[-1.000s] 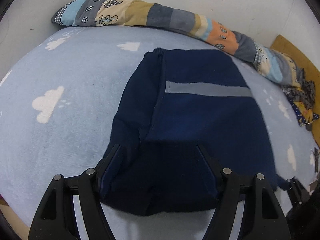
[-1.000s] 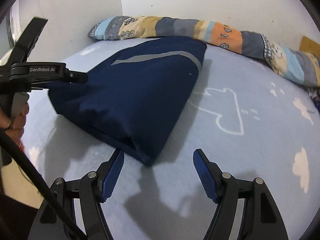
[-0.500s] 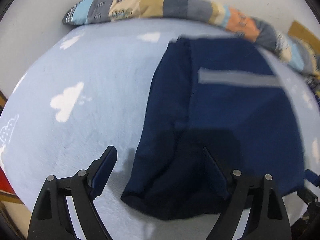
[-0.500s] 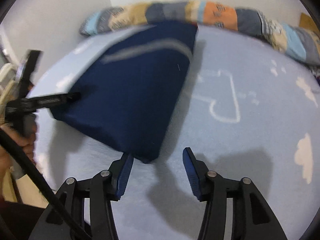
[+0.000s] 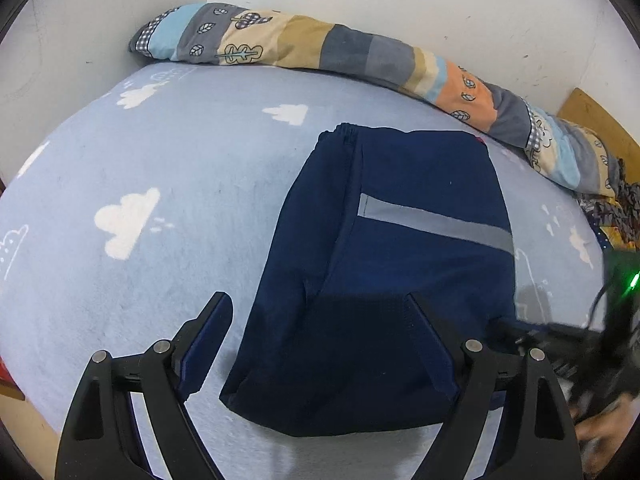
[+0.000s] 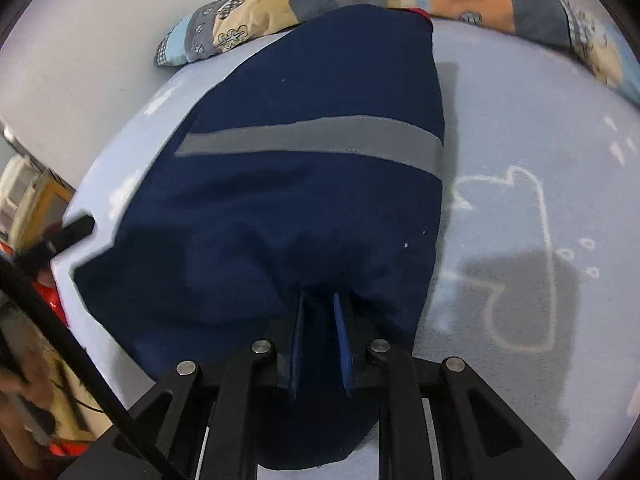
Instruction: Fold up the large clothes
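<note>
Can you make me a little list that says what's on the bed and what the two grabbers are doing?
surface: light blue bed sheet with white cloud prints
garment: folded navy blue cloth garment with a grey stripe, lying flat on the sheet
along the wall: long patchwork fabric bolster
left hand-held gripper: open, above the garment's near left corner, not gripping it
right hand-held gripper: jaws have just been closing; now pinching the garment's near edge
fold state: already folded into a compact shape

Left hand-held gripper [image 5: 318, 322]: black arms, silver screws, blue pads.
Right hand-held gripper [image 6: 320, 312]: the same (black cable alongside).
</note>
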`<state>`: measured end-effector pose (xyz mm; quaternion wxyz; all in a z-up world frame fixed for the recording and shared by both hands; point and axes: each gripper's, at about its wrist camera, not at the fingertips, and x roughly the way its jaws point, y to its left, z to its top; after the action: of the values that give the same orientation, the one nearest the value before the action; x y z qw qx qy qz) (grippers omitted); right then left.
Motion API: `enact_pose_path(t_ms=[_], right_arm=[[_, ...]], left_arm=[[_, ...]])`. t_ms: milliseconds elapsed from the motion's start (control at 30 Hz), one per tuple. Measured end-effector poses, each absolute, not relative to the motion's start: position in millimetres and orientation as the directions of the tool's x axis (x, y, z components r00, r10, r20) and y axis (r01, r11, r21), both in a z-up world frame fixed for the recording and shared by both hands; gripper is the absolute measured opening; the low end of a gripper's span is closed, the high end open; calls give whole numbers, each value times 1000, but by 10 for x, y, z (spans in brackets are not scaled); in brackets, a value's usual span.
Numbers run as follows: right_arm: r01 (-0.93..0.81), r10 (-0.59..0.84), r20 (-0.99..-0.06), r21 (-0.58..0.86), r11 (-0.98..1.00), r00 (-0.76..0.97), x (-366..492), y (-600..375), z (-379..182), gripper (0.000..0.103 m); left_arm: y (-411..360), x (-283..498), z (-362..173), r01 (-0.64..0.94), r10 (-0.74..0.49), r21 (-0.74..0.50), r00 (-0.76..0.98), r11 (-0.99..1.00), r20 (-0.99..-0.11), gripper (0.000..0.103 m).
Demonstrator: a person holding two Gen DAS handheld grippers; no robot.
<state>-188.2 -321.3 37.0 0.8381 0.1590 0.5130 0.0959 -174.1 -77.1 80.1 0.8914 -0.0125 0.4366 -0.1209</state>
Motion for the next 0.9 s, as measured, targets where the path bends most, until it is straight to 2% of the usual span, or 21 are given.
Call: enact_pose_path(t_ms=[100, 167, 200, 267, 400, 467, 533, 667, 700, 733, 767, 900], right_arm=[[-23, 372, -784, 417, 909, 497, -1825, -3338, 740, 18], [-31, 318, -751, 369, 929, 579, -1670, -3405, 1058, 20], [-20, 293, -737, 355, 935, 609, -1562, -3444, 1141, 25], [12, 270, -715, 362, 932, 645, -1195, -3557, 1202, 26], [87, 210, -749, 336, 938, 629, -549, -3648, 929, 26], [113, 237, -820, 342, 933, 521, -297, -3630, 516, 28], [122, 252, -851, 342, 932, 462, -254, -3610, 287, 28], [88, 308, -804, 405, 910, 509, -491, -3636, 633, 31], [71, 316, -786, 413, 908, 532, -591, -3648, 706, 34], [43, 324, -761, 418, 907, 562, -748, -3641, 820, 42], [12, 332, -751, 413, 911, 571, -967, -3598, 912, 44], [-71, 410, -722, 451, 890, 558, -1652, -3343, 914, 44]], left_arm=[[-775, -1714, 818, 202, -230, -134, 594, 970, -771, 86], [-814, -1701, 806, 206, -247, -153, 583, 966, -774, 86], [-839, -1698, 789, 211, -253, -158, 577, 965, -777, 86], [-917, -1695, 748, 223, -266, -167, 560, 961, -785, 86], [-1177, -1726, 592, 305, -276, -130, 507, 944, -817, 86], [-1275, -1717, 468, 313, -196, -35, 501, 949, -843, 86], [-1319, -1700, 376, 318, -137, 31, 492, 947, -860, 86], [-1266, -1705, 468, 302, -175, -19, 496, 953, -850, 86], [-1236, -1721, 530, 297, -193, -40, 505, 954, -841, 86], [-1212, -1732, 573, 294, -203, -51, 513, 954, -834, 86], [-1188, -1745, 609, 293, -213, -62, 519, 954, -828, 86], [-1120, -1742, 577, 278, -208, -69, 509, 958, -836, 86]])
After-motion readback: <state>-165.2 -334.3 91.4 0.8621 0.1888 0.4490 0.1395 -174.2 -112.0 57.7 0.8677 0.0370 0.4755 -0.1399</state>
